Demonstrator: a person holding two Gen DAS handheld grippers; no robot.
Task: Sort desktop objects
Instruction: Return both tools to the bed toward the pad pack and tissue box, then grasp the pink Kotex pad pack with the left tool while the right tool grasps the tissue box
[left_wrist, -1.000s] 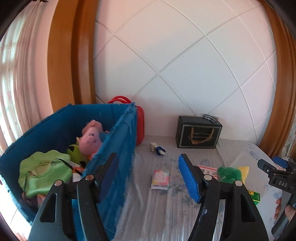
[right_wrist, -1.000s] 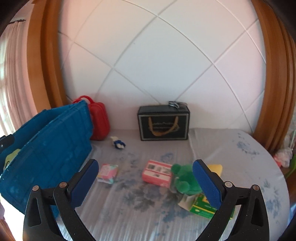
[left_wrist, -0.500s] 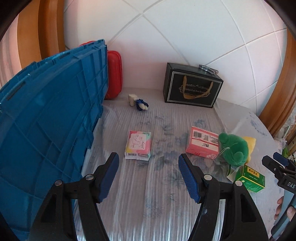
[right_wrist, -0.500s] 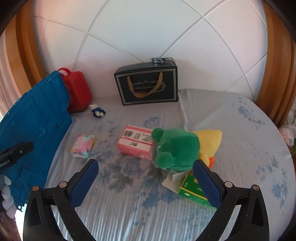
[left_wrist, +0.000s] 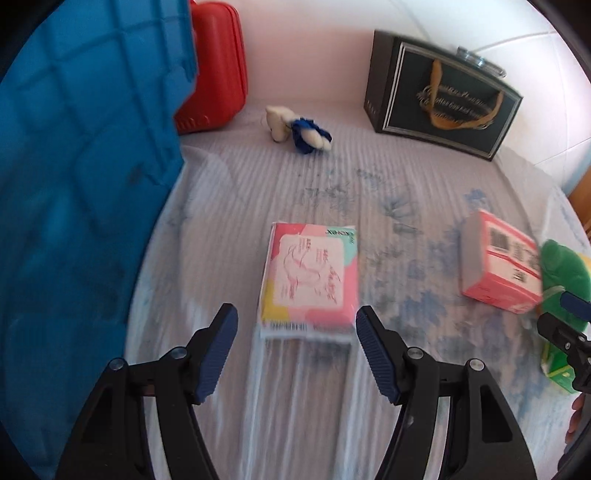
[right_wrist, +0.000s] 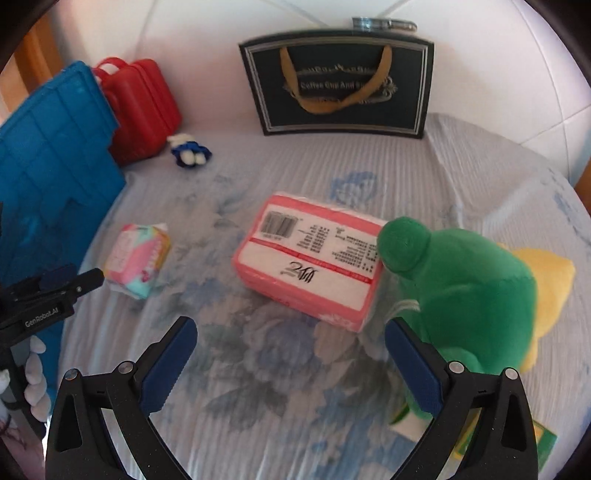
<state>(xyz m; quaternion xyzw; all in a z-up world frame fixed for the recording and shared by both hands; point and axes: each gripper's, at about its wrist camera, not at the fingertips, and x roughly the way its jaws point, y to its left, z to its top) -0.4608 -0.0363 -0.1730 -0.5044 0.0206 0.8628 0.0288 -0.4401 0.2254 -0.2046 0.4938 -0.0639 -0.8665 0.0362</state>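
the blue crate (left_wrist: 74, 206) fills the far left of the scene, its ribbed wall standing on the flowered cloth (left_wrist: 229, 206). behind its far corner a red case (left_wrist: 218, 66) stands against the white wall, and just right of that a small white and blue toy (left_wrist: 299, 127) lies on the cloth.

the left gripper (left_wrist: 295, 325) points down at the cloth with its jaws apart and nothing between the blue pads. just beyond its tips lies a small pastel tissue pack (left_wrist: 310, 284), flat, its near edge close to the pads but not touching them.

in the middle, at the far edge by the wall, a black gift box (right_wrist: 340, 81) with a gold ribbon handle stands upright, with a small metal object (right_wrist: 384, 24) on top of it.

further right the right gripper (right_wrist: 291, 343) also hangs open and empty above the cloth. a pink tissue pack (right_wrist: 310, 258) lies just beyond it, between the two fingers' lines. a green plush toy (right_wrist: 458, 291) touches the pink pack's right end and stands just behind the right finger; a yellow plush part (right_wrist: 546, 284) shows behind it. a green box (right_wrist: 543, 439) peeks out at the near right, partly hidden by the finger.
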